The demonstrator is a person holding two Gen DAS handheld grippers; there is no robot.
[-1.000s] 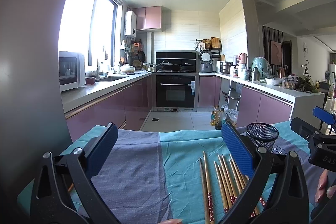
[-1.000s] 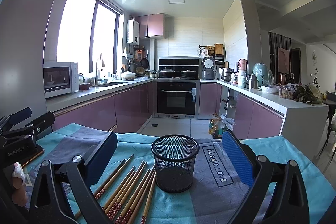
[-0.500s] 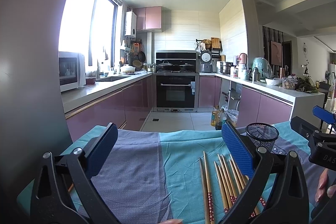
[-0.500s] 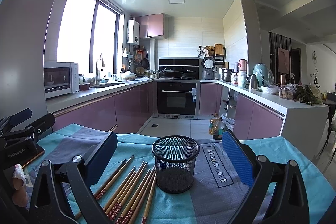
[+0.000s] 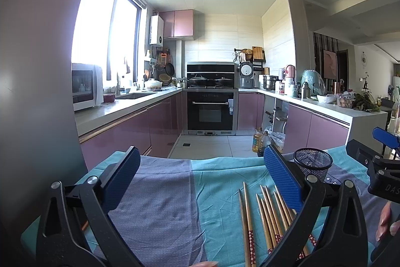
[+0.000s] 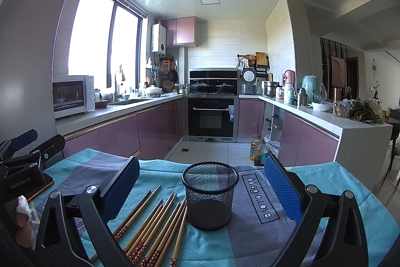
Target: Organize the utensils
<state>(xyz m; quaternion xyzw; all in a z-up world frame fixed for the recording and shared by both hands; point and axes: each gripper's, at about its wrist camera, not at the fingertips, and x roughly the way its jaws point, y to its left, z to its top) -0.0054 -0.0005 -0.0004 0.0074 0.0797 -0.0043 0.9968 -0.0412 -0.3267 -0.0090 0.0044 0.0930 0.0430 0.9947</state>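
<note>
In the left wrist view, the left gripper is hovering spread and empty, unmoved, chopsticks lying on the desk. In the right wrist view, the right gripper is likewise waiting spread, framing the mesh cup beside the chopsticks; sorting has not started.

A teal and grey-purple tablecloth printed "Magic LOVE" covers the near surface at 6 o'clock. Beyond it at 12 o'clock a black built-in oven sits under two lidded pans, with a white microwave on the counter at 9 o'clock beneath a bright window. Two oil bottles stand on the tiled floor toward 1 o'clock, and leafy greens lie on the white counter at 3 o'clock.
</note>
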